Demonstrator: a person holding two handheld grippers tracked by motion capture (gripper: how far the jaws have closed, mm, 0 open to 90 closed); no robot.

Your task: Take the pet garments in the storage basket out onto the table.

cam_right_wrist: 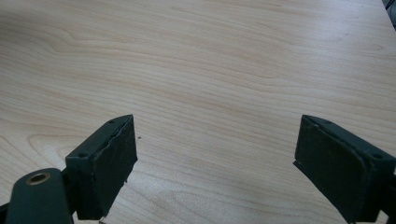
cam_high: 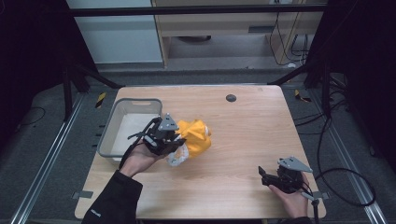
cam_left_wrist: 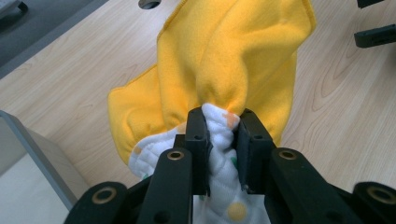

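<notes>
Spanning a pale wood surface [cam_high: 243,140] ringed by dark floor, black frame posts and a grey bin [cam_high: 122,122] at its left edge, with left tool [cam_left_wrist: 219,135] clamped on the yellow-and-white cloth [cam_left_wrist: 233,60] just beside that bin, right tool [cam_right_wrist: 215,158] wide open, low near the front right corner.

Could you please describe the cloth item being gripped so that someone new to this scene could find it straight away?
Start at the wooden table and find the grey bin near its left edge. Just right of the bin, the left hand-held gripper is clamped on a bunched cloth. It is bright yellow fleece with a white quilted, dotted underside, the only soft, colourful thing there.
</notes>
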